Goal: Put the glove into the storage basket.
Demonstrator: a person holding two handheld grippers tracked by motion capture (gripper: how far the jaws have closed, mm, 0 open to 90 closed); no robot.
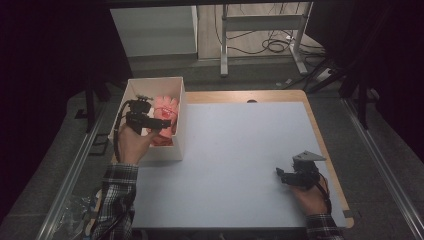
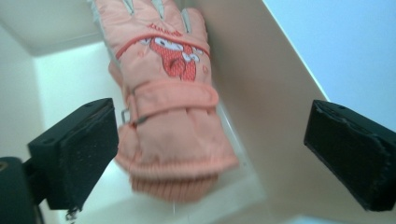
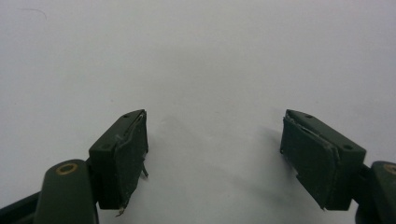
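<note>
A pink winter glove (image 2: 170,107) with a red cartoon patch and a wrist strap lies inside a white box (image 1: 131,92), against the box's right wall. My left gripper (image 1: 150,121) hovers over the box, above the glove (image 1: 165,112). Seen in the left gripper view, my left gripper (image 2: 210,154) has its jaws spread wide on either side of the glove's cuff, and neither pad touches it. Over the white table top (image 1: 235,150) at the right, my right gripper (image 1: 283,175) is held low; in its own view my right gripper (image 3: 212,158) is open with nothing between the pads.
The white box stands at the table's left edge. A wooden rim (image 1: 320,135) borders the table at the right and back. Beyond the table are a white cabinet (image 1: 155,30), a metal frame (image 1: 260,25) and floor cables (image 1: 280,45).
</note>
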